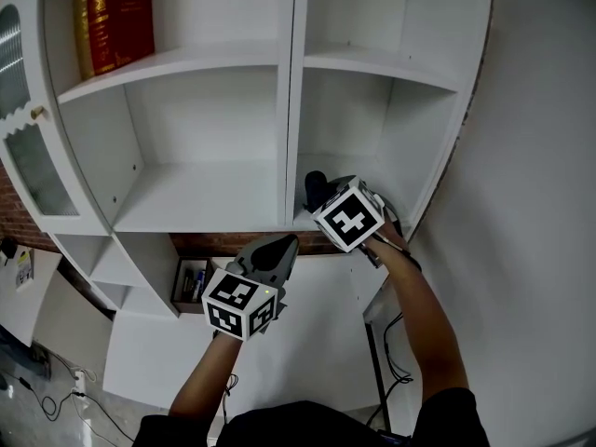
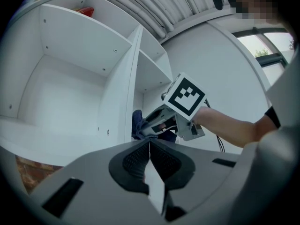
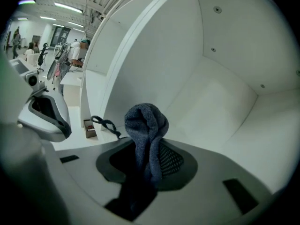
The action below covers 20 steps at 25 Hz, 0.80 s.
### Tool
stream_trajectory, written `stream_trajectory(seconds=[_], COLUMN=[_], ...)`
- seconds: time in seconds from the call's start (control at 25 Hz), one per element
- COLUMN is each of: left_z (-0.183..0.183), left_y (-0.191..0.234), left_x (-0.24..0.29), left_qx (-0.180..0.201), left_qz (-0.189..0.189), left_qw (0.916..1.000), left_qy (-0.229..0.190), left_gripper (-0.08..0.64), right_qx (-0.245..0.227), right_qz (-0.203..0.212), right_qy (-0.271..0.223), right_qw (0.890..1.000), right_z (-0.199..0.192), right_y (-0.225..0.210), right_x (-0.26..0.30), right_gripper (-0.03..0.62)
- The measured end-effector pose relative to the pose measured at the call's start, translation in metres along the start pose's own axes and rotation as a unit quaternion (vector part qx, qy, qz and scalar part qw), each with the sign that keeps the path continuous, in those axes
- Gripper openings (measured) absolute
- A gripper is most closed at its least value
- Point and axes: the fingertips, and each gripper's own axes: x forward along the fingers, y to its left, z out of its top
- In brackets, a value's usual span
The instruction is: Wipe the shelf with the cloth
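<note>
- One cloth (image 3: 146, 125): dark grey, bunching upward.
- One right gripper (image 3: 149, 162): clamping that cloth, pointing into the white shelf (image 1: 200, 203).
- One left gripper (image 2: 150, 162): jaws pressing together, holding nothing.

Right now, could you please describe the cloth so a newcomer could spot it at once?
Find the white shelf unit and its lower right compartment. There the right gripper is shut on the cloth: a bunched blue-grey knit, the only soft thing there.

Place: you work in a lab-like hall | signs: long ceiling lights (image 3: 65, 6), desks (image 3: 72, 79) with gear, other people (image 3: 80, 48) | also: cables (image 1: 56, 394) on floor (image 1: 112, 424) by white shelf (image 1: 200, 208)
</note>
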Motion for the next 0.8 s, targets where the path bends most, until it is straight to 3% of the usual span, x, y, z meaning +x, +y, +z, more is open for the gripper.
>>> stream_trajectory(seconds=[0.36,0.8], left_z=[0.000,0.004], left_y=[-0.009,-0.025], left_x=[0.012,0.022], left_qx=[-0.002,0.002], left_qz=[-0.014,-0.039], left_qw=[0.9999,0.9992], left_qy=[-0.001,-0.004], left_gripper=[0.017,0.017], right_qx=[0.047,0.059], right_qz=[-0.034,-0.085], right_qy=[0.024,0.079], right_qw=[0.998,0.991], right_z=[-0.030,-0.068], right_y=[-0.037,-0.067], right_x=[-0.007,-0.021], right_gripper=[0.127,0.127])
